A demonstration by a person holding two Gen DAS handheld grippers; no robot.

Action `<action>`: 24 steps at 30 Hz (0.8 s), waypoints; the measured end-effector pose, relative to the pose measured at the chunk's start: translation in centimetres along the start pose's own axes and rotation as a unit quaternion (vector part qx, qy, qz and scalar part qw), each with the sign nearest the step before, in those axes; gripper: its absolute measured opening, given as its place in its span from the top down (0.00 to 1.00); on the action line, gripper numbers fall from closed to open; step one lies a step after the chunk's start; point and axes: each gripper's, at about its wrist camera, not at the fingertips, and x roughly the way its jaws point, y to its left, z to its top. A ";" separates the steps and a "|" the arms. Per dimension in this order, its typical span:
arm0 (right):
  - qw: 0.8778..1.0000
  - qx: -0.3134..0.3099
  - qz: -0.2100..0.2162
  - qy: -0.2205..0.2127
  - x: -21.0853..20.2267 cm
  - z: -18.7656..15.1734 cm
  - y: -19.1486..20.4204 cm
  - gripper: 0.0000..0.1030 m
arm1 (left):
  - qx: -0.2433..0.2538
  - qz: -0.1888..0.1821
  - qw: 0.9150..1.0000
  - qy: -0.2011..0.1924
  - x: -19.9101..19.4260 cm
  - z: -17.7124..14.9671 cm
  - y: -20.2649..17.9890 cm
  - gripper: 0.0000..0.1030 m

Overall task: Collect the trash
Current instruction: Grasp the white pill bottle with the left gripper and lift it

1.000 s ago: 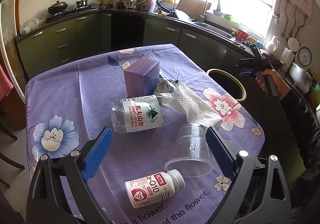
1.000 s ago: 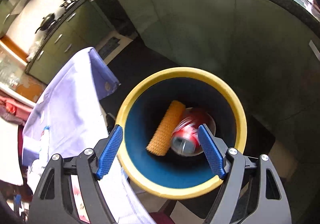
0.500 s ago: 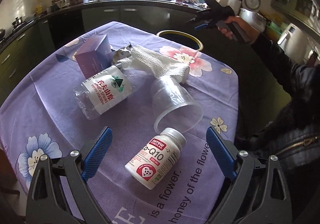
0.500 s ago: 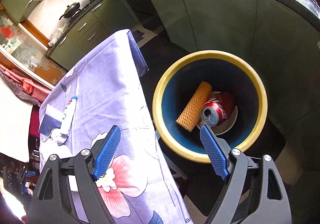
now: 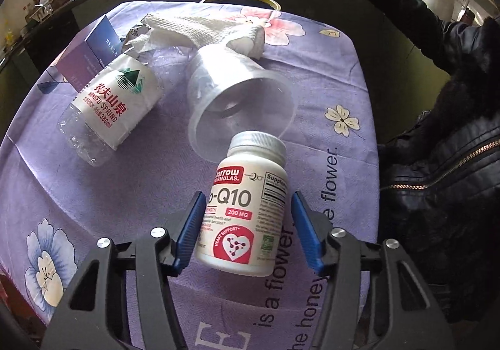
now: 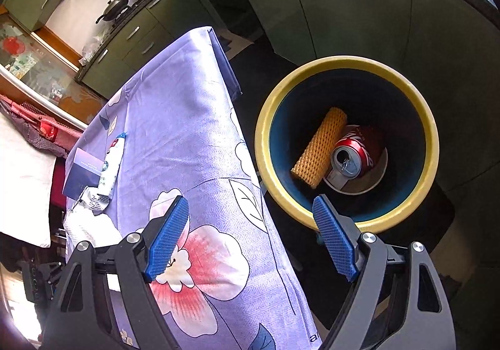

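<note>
A white supplement bottle (image 5: 247, 209) lies on the purple flowered tablecloth (image 5: 312, 75). My left gripper (image 5: 247, 198) straddles it, jaws closing; a gap remains at the right pad. Beyond it lie a clear plastic cup (image 5: 240, 106) on its side, a crushed water bottle (image 5: 112, 109), a white cloth (image 5: 200, 28) and a purple box (image 5: 90, 56). My right gripper (image 6: 250, 209) hangs open and empty over the table's edge, beside the yellow-rimmed bin (image 6: 343, 61). In the bin lie a yellow foam net (image 6: 322, 147) and a red can (image 6: 356, 153).
The bin stands on the dark floor between the table and the green kitchen cabinets (image 6: 343, 6). A person's dark sleeve (image 5: 437, 37) and jacket fill the right side of the left wrist view. A crumpled foil wrapper (image 5: 137, 34) lies by the box.
My left gripper has come down and rolled onto the supplement bottle, and its jaws have narrowed around it. My right gripper has slid from above the bin toward the table edge.
</note>
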 end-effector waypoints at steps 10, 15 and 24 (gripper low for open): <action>1.000 0.000 0.009 0.008 0.7 -0.5 -0.1 0.21 | -0.029 0.016 0.999 -0.005 0.6 -0.7 -0.4 0.55; 1.000 0.001 0.015 0.009 0.8 -0.8 -0.2 0.21 | -0.047 0.022 0.998 -0.024 -0.2 -1.0 -0.8 0.56; 1.000 0.000 0.022 0.011 1.1 -1.4 -0.3 0.21 | -0.062 0.037 0.997 -0.040 -2.0 -1.1 -1.8 0.56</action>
